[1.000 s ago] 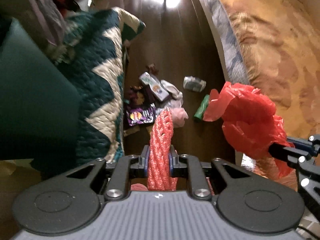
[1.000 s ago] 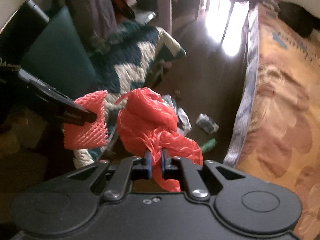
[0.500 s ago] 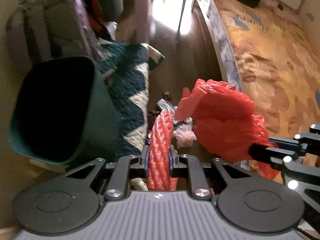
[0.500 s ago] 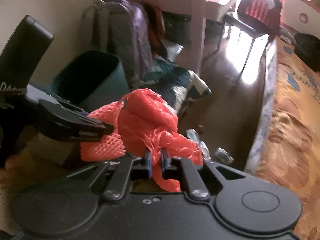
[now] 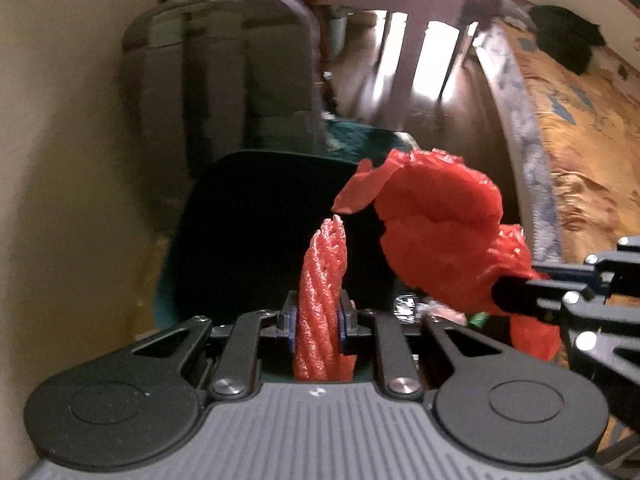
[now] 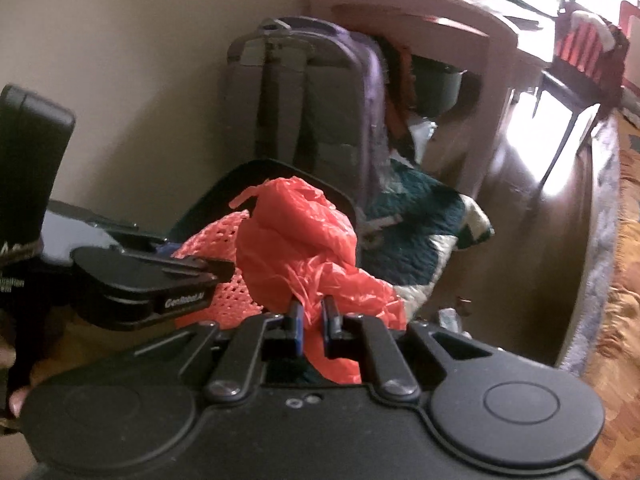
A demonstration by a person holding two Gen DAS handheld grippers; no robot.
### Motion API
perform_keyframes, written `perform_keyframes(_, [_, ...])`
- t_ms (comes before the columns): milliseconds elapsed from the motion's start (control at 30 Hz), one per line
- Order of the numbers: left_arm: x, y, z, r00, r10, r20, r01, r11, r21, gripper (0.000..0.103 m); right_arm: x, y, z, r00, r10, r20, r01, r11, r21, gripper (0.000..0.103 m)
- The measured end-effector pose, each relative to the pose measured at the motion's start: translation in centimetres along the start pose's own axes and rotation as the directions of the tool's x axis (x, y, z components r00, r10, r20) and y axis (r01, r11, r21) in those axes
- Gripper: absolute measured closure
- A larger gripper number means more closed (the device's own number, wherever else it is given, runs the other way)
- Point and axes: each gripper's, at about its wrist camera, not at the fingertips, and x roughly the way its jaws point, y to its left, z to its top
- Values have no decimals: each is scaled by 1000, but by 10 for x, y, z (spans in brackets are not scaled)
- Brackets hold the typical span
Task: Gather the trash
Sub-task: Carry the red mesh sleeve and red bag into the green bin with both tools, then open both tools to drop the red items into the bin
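My left gripper (image 5: 318,316) is shut on a red foam net sleeve (image 5: 323,280), held just in front of the dark green trash bin (image 5: 256,216). My right gripper (image 6: 311,318) is shut on a crumpled red plastic bag (image 6: 296,248). The bag (image 5: 440,220) hangs to the right of the net in the left wrist view, over the bin's right side. In the right wrist view the left gripper (image 6: 224,268) comes in from the left with the net (image 6: 216,240), and the bin's rim (image 6: 344,196) shows behind the bag.
A grey and purple backpack (image 6: 304,100) leans on the wall behind the bin. A green and white quilt (image 6: 416,216) lies to the bin's right. A pink desk (image 6: 440,32) stands beyond. Small trash lies on the dark wood floor (image 6: 448,314). An orange rug (image 5: 580,120) spreads at right.
Both grippers have lifted away from the floor litter and swung left toward the bin. The bin's mouth now sits right behind the net and the bag.
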Motion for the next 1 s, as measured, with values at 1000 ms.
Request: perform_keyframes(1000, [119,58,8,974,-56,-218,52,998,-25,56,162,24,63,958,-48,-281,59,998,29,80])
